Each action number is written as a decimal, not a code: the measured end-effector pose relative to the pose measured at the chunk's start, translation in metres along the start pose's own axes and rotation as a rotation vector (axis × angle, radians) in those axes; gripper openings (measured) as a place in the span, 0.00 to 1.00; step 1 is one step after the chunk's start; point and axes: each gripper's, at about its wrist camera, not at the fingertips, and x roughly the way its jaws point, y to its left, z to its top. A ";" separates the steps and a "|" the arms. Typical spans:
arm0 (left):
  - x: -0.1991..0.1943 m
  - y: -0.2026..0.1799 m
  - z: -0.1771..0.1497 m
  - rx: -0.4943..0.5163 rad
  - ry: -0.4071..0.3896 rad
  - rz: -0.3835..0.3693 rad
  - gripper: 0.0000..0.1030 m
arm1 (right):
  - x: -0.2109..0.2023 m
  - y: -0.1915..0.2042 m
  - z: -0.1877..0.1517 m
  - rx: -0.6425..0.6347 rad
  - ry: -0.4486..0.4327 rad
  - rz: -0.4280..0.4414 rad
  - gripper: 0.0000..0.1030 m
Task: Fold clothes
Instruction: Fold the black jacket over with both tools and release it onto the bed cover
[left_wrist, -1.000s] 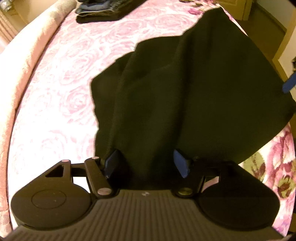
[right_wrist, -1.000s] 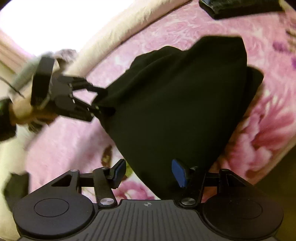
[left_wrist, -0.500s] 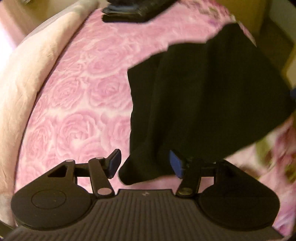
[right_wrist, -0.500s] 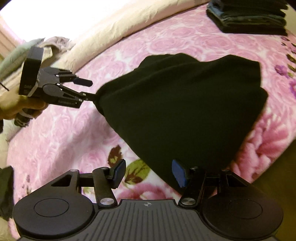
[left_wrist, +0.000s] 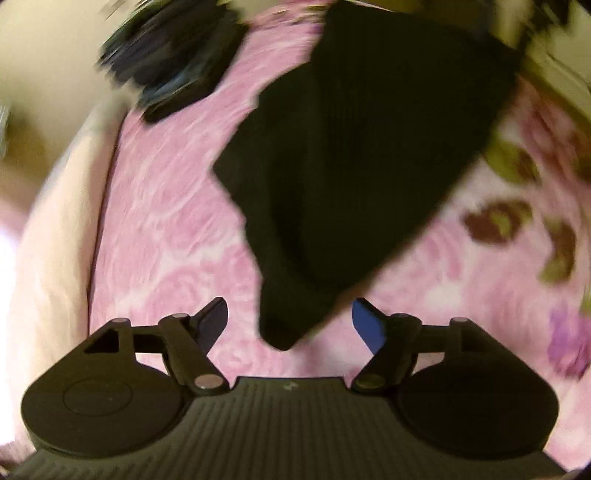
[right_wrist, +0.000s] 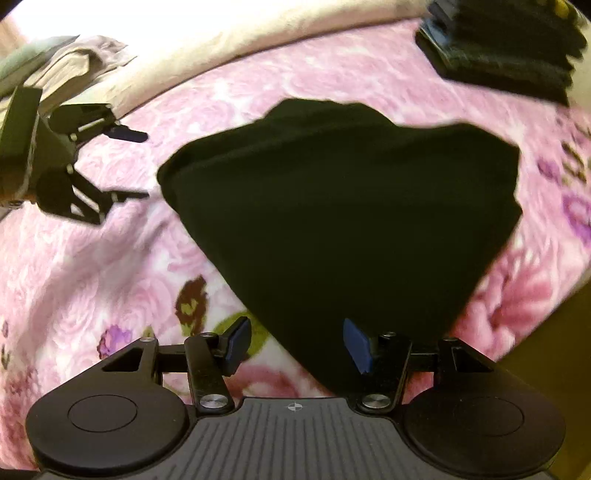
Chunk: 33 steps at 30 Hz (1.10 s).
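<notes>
A black garment (left_wrist: 354, 155) lies folded on the pink floral blanket (left_wrist: 166, 229). Its near corner points into the gap of my left gripper (left_wrist: 290, 323), whose jaws are opening, and neither blue pad touches the cloth. In the right wrist view the left gripper (right_wrist: 136, 164) hangs open, just left of the garment (right_wrist: 351, 221) and apart from it. My right gripper (right_wrist: 297, 345) is opening too. The garment's near corner lies between its pads, close to the right one, while the left pad stands clear of the cloth.
A stack of folded dark clothes (right_wrist: 506, 48) sits at the far end of the bed, also seen in the left wrist view (left_wrist: 173, 62). A cream bolster (right_wrist: 258, 44) runs along the far side. Loose pale clothes (right_wrist: 74, 62) lie beyond it. The bed's edge drops off at the right (right_wrist: 546, 332).
The left gripper has let go of the garment's corner and drawn back to the left. The cloth has settled flat on the blanket. Both pairs of jaws stand wider than before.
</notes>
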 end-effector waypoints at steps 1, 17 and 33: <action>0.007 -0.009 0.001 0.054 -0.001 0.018 0.68 | 0.002 0.006 0.001 -0.025 -0.001 -0.012 0.82; 0.033 0.055 -0.035 -0.018 0.131 0.143 0.11 | 0.036 0.027 -0.013 -0.199 0.104 -0.168 0.82; -0.072 0.057 0.024 -0.425 0.199 -0.032 0.53 | -0.054 0.048 0.010 0.010 0.099 -0.242 0.82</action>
